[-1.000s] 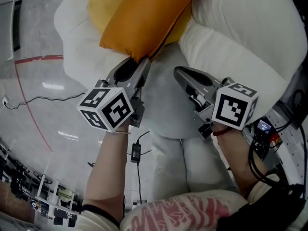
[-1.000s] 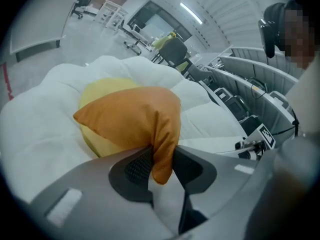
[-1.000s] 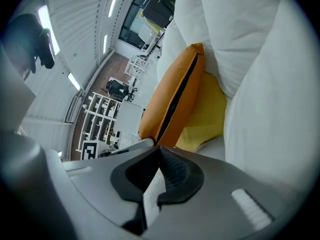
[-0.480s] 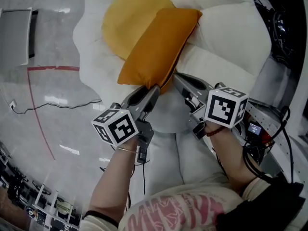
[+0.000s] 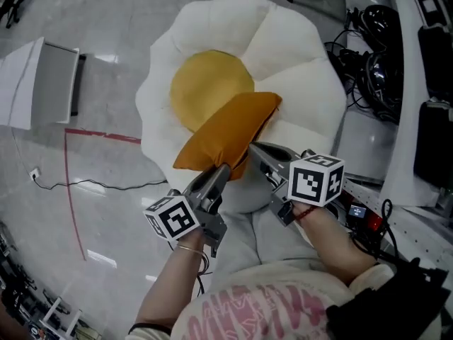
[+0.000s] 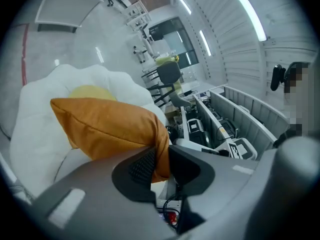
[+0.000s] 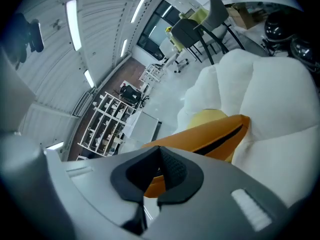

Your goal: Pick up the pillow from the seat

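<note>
An orange pillow [image 5: 225, 134] hangs tilted above a white flower-shaped seat [image 5: 297, 83] with a yellow middle [image 5: 202, 83]. My left gripper [image 5: 224, 173] pinches the pillow's near left corner. Its jaws have just been closing further with the fabric between them. In the left gripper view the pillow [image 6: 105, 126] spreads away from the left gripper [image 6: 161, 166], and a fold of it sits between the pads. My right gripper [image 5: 255, 149] is shut on the pillow's near right edge. In the right gripper view that orange edge [image 7: 205, 136] runs out from the right gripper [image 7: 157, 178].
Black cables and equipment [image 5: 375, 55] crowd the floor right of the seat. A flat white board [image 5: 39, 83] lies at the left, beside a red tape line [image 5: 99, 134] and a thin floor cable [image 5: 92, 185]. The person's knees [image 5: 262, 310] are below the grippers.
Both grippers have risen together with the pillow between them. The pillow has come up off the seat, which now lies smaller and further below.
</note>
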The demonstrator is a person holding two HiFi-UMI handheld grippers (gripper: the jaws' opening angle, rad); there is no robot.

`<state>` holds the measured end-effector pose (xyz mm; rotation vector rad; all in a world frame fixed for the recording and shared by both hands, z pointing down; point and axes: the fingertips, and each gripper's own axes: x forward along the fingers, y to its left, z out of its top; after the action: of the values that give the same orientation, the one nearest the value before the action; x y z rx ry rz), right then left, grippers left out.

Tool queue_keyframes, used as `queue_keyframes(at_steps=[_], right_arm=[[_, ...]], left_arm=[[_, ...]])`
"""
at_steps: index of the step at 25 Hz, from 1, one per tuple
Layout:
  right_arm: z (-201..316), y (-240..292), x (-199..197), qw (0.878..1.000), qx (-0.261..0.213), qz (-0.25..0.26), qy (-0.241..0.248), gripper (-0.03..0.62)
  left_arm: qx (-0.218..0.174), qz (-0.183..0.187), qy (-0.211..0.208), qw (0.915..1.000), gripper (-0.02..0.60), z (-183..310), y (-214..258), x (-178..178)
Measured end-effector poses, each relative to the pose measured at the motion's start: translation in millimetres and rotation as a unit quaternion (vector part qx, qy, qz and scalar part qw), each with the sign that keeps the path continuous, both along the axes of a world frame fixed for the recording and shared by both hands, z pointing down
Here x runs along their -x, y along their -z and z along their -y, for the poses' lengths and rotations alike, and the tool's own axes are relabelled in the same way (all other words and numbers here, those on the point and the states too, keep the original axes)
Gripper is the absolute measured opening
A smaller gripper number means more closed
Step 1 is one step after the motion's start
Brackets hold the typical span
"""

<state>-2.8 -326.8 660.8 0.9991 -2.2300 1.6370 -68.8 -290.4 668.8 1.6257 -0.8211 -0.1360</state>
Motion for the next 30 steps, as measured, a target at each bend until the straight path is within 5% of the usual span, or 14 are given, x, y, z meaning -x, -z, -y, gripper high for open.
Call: queue_keyframes(at_steps=[9,16,30], right_arm=[[7.9,103.7,8.9,0.997,-0.063,0.000,0.038,0.005],[14.2,211.4,21.4,0.987,-0.143,0.009,0.067,0.005],[28.6,391.9,50.6,0.943,-0.322,0.042,0.071,0.003]], left_arm=[[-0.075,-0.040,0.021,0.9962,0.078,24.1,126.5,-6.5],[-0.167,-0.054,0.029,0.9841,0.072,35.5,241.0,6.3],[-0.375,-0.023,0.000,0.9269,0.071,47.1,422.8,31.6]])
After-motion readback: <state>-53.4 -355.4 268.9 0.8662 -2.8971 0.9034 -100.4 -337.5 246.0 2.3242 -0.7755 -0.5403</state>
